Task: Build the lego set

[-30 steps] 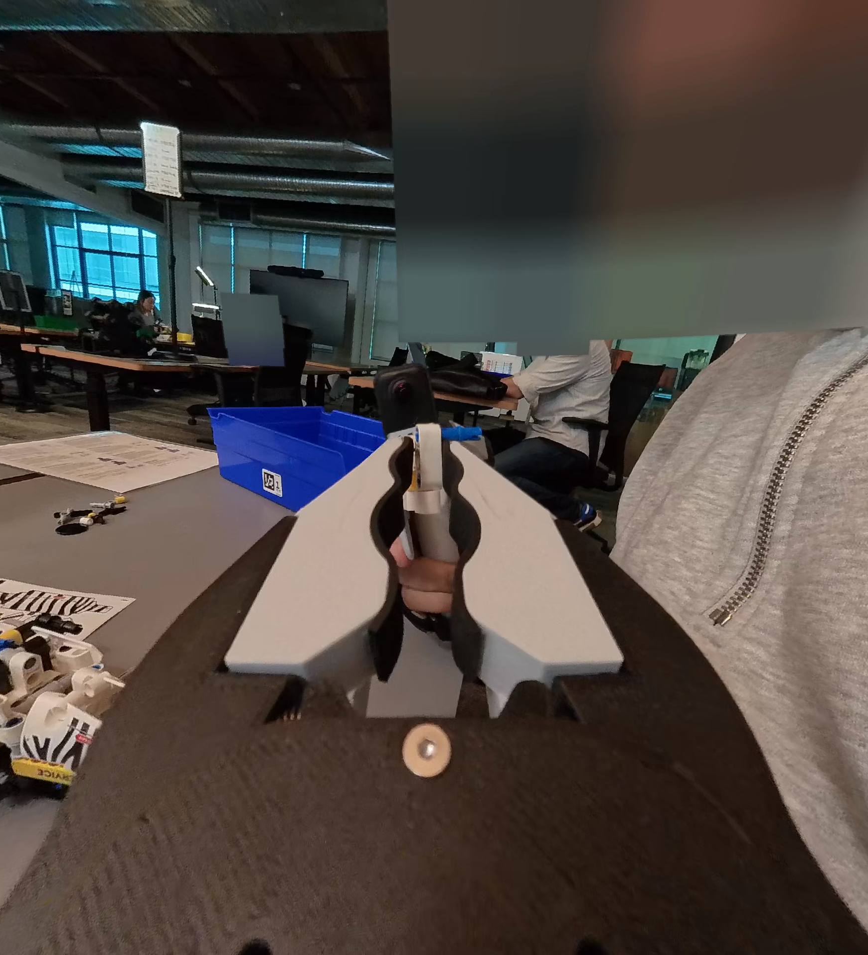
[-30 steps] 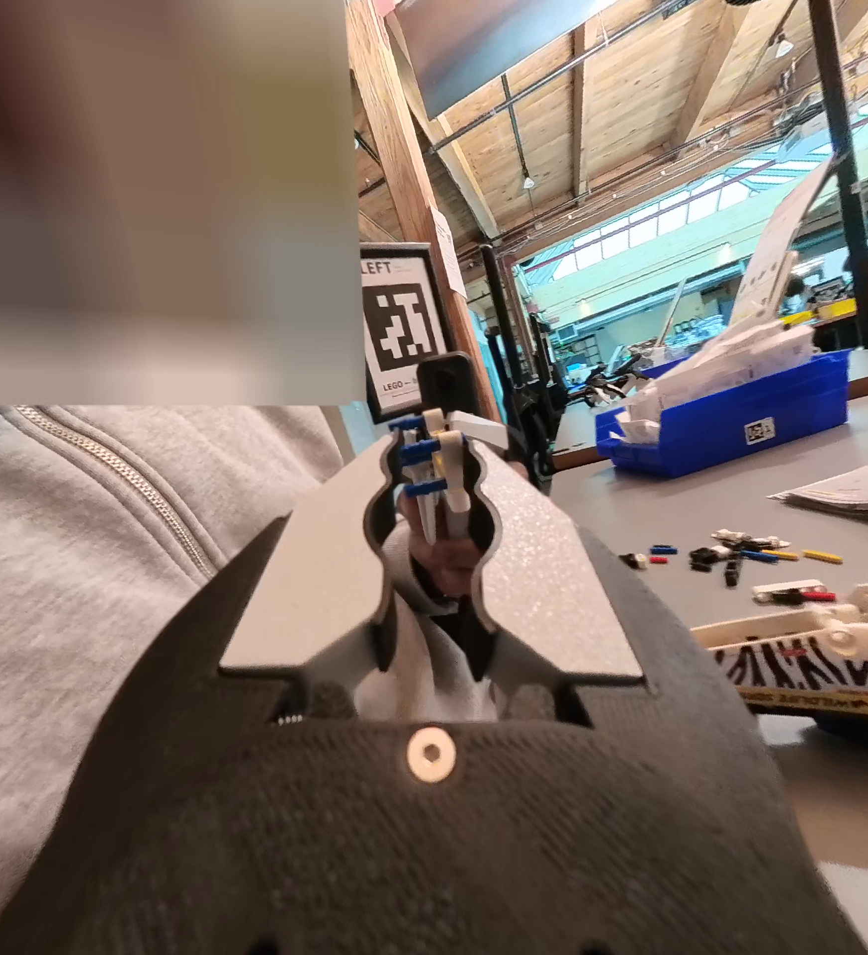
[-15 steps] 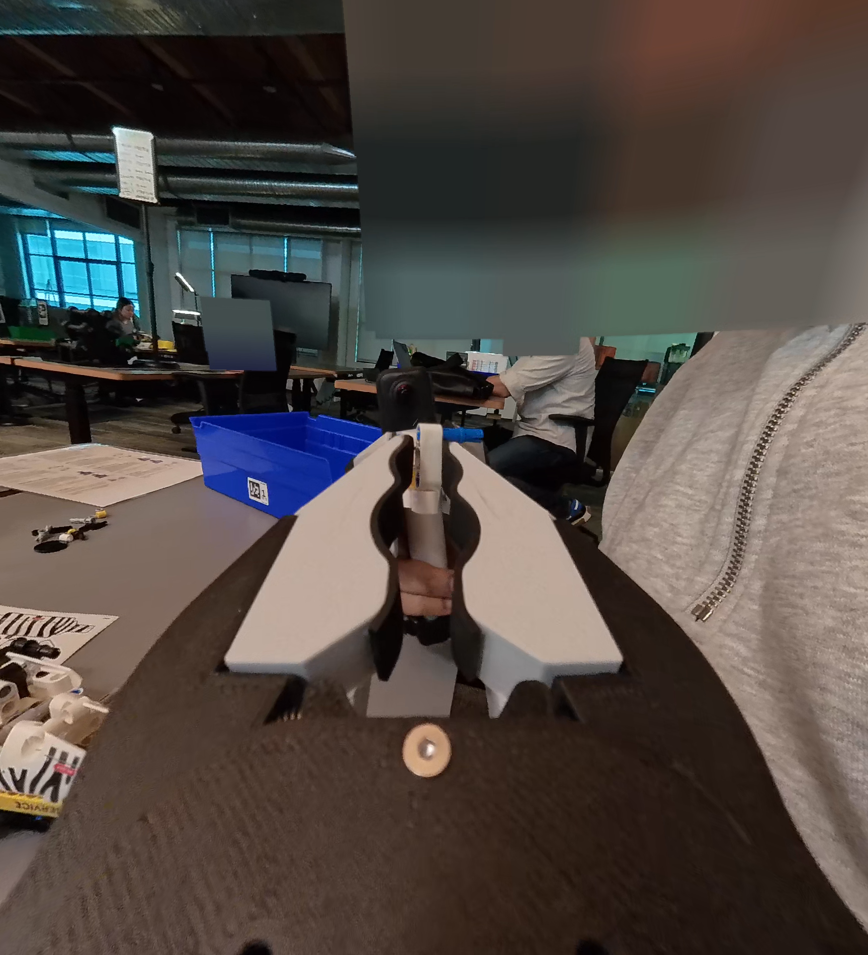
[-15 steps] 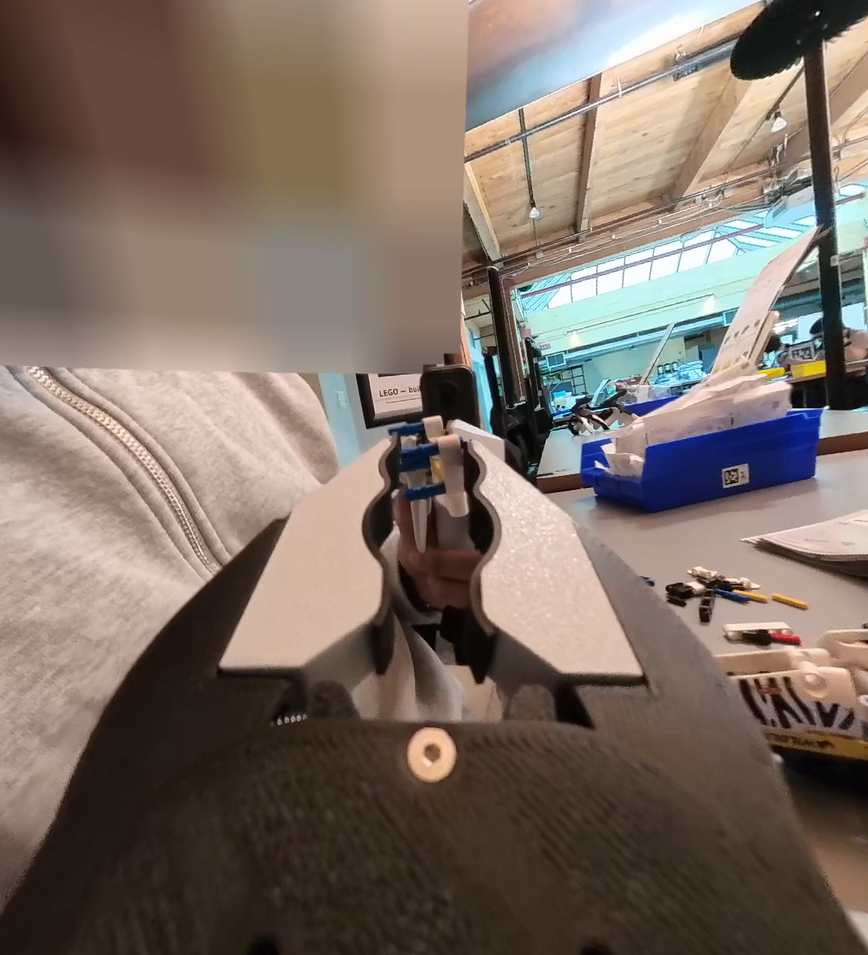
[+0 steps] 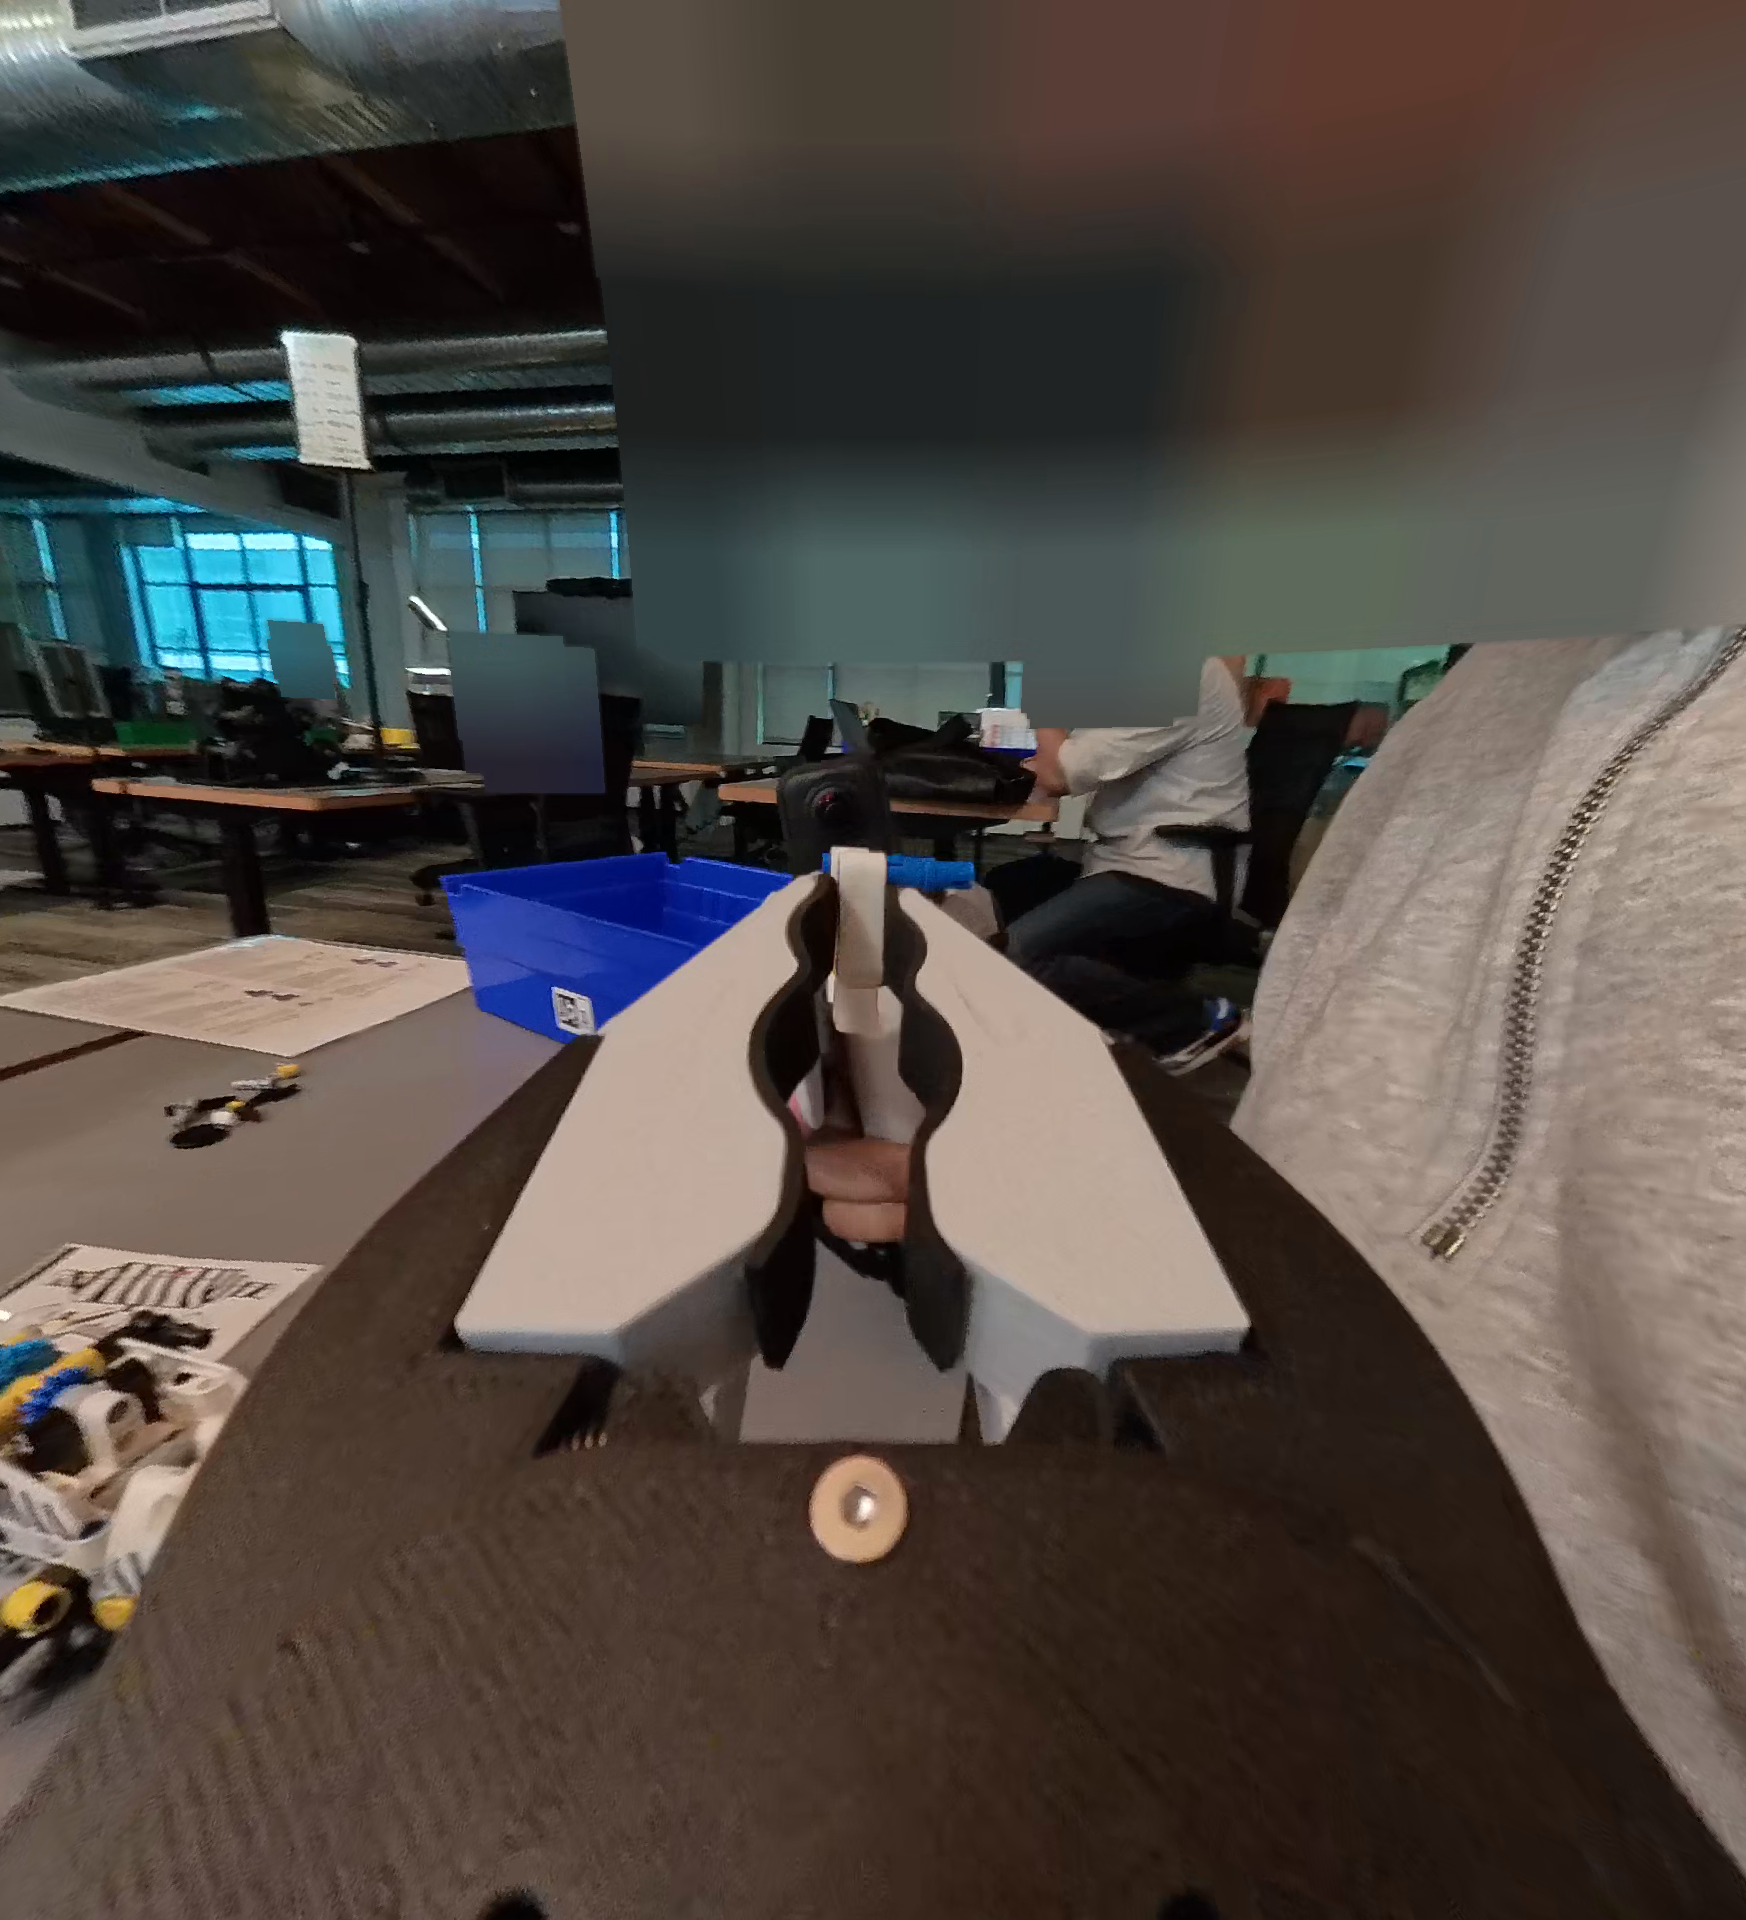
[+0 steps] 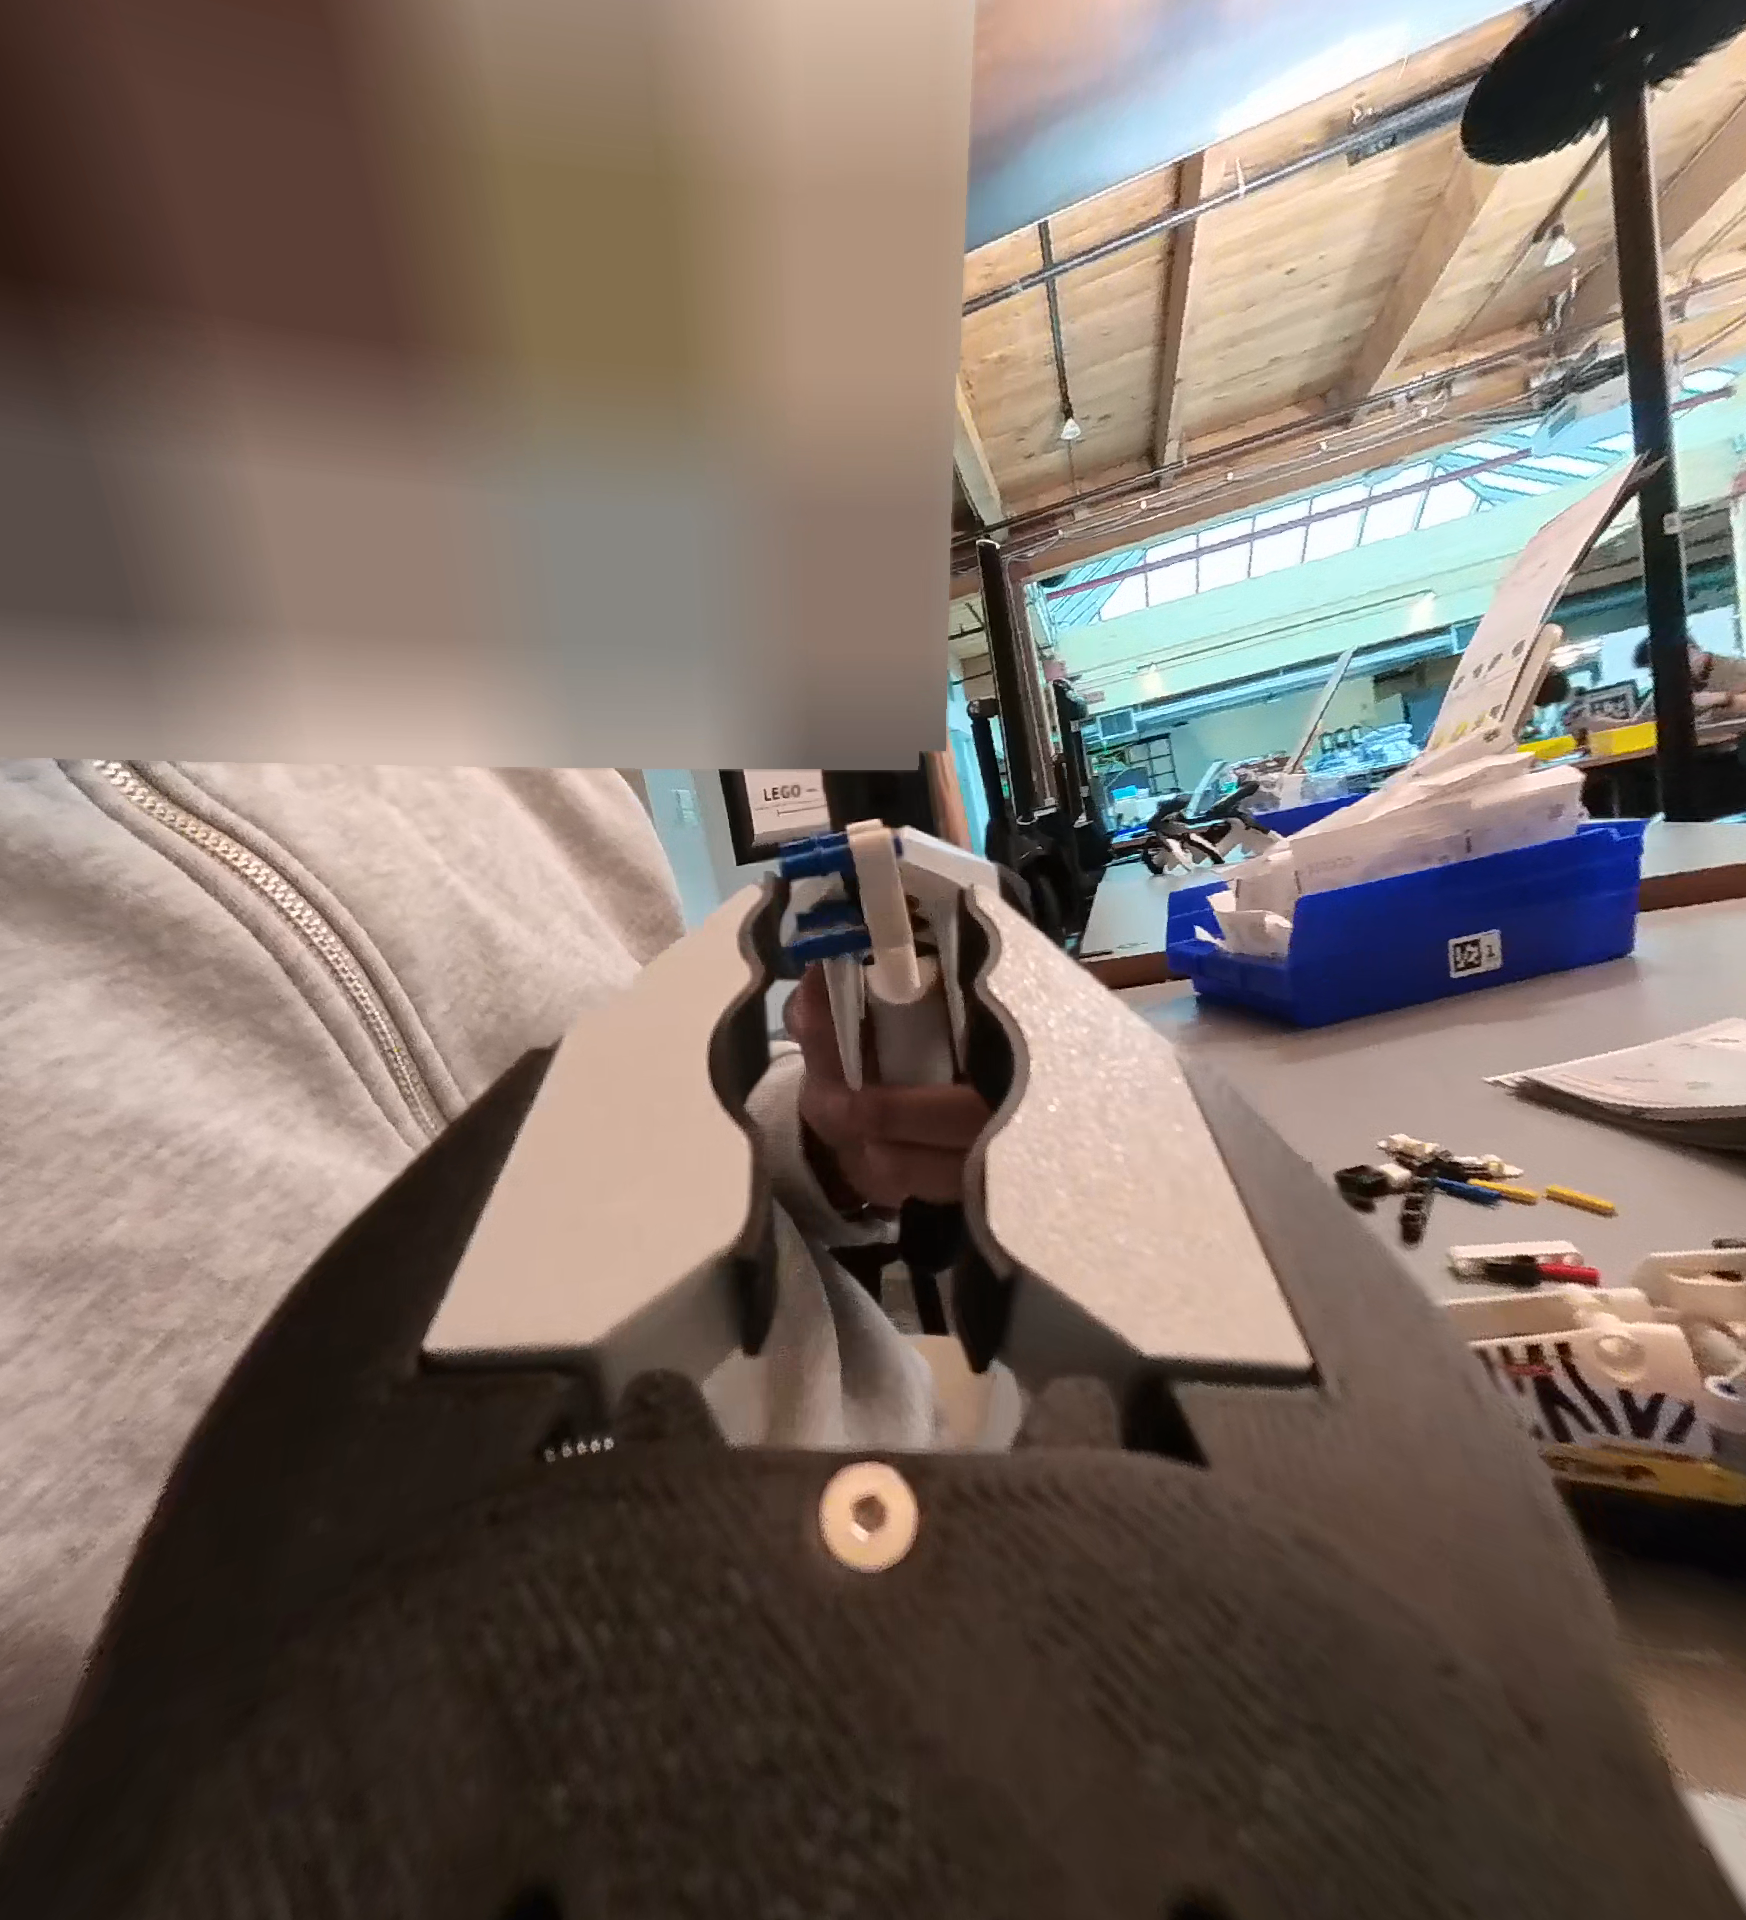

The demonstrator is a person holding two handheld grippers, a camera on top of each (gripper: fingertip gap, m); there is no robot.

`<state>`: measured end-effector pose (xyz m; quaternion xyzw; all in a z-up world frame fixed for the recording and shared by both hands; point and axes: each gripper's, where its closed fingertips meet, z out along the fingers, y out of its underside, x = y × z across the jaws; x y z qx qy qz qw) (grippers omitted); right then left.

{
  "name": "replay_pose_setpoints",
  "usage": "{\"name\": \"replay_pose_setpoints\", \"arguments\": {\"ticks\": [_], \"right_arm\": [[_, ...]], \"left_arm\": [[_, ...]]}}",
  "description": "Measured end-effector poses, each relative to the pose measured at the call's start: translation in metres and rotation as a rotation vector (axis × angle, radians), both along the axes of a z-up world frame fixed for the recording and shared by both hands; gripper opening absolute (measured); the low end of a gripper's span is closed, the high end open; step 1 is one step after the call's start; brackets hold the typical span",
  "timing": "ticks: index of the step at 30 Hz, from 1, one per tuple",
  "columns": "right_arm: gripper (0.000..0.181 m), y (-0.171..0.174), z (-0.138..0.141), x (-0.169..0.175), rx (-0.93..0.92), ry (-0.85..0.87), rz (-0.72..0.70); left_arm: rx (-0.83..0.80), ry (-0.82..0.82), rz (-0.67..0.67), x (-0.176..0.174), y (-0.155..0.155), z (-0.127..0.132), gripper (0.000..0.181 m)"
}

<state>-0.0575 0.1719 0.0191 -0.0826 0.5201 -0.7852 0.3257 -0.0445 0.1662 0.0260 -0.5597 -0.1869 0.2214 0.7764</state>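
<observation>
My left gripper (image 5: 856, 914) is shut on a white lego piece (image 5: 861, 971) with a blue pin (image 5: 916, 871) at its top, held in the air in front of a grey zip jacket. My right gripper (image 6: 864, 904) faces it and is shut on the white lego piece (image 6: 895, 966), which has several blue pins (image 6: 817, 914) on its left side. The two grippers meet tip to tip. The zebra-striped lego model lies on the grey table, low left in the left wrist view (image 5: 27, 1455) and at the right in the right wrist view (image 6: 1627, 1371).
Blue bins stand on the table, one in the left wrist view (image 5: 620, 945) and one in the right wrist view (image 6: 1420, 935). Loose small parts lie in both views (image 5: 225, 1103) (image 6: 1451, 1184). There are paper sheets (image 5: 225, 987), a booklet (image 6: 1700, 1091) and a sticker sheet (image 5: 162, 1288). A hand (image 6: 890, 1132) shows behind the jaws. My two grippers' fingertips are within a few centimetres of each other.
Both grippers stay shut on the white piece. The right wrist view has swung right, so the marker poster has slid left behind the blur. The left wrist view has shifted only slightly.
</observation>
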Motion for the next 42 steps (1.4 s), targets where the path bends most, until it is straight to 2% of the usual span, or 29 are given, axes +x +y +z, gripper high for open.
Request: {"name": "replay_pose_setpoints", "arguments": {"ticks": [7,14,21,23,26,28,35,39,42], "right_arm": [[0.033,0.001,0.003,-0.002,-0.019,-0.041,0.009],[0.03,0.001,0.006,-0.001,-0.054,-0.068,0.018],[0.044,-0.007,0.006,0.001,-0.072,-0.114,0.032],[0.042,-0.006,0.008,0.002,-0.091,-0.142,0.055],[0.026,-0.003,0.01,0.003,-0.119,-0.153,0.069],[0.024,-0.002,0.01,0.001,-0.121,-0.15,0.054],[0.023,0.002,0.005,-0.014,-0.083,-0.106,-0.045],[0.024,-0.005,-0.009,-0.019,0.017,0.011,-0.154],[0.024,-0.009,-0.015,-0.015,0.067,0.081,-0.183]], "left_arm": [[-0.086,0.054,0.099,-0.004,0.0,0.0,0.004],[0.002,0.031,0.087,-0.007,0.0,-0.001,0.004],[0.022,0.042,0.095,-0.007,0.004,0.001,0.004],[0.026,0.044,0.098,-0.007,0.005,0.0,0.004],[0.037,0.036,0.097,-0.008,0.006,-0.001,0.005],[0.037,0.024,0.081,-0.008,0.008,-0.003,0.006],[0.022,-0.07,0.029,-0.011,0.009,-0.012,0.04],[0.001,-0.103,0.06,-0.016,0.002,-0.014,0.039],[-0.105,-0.186,0.086,-0.025,0.003,-0.031,0.035]]}}
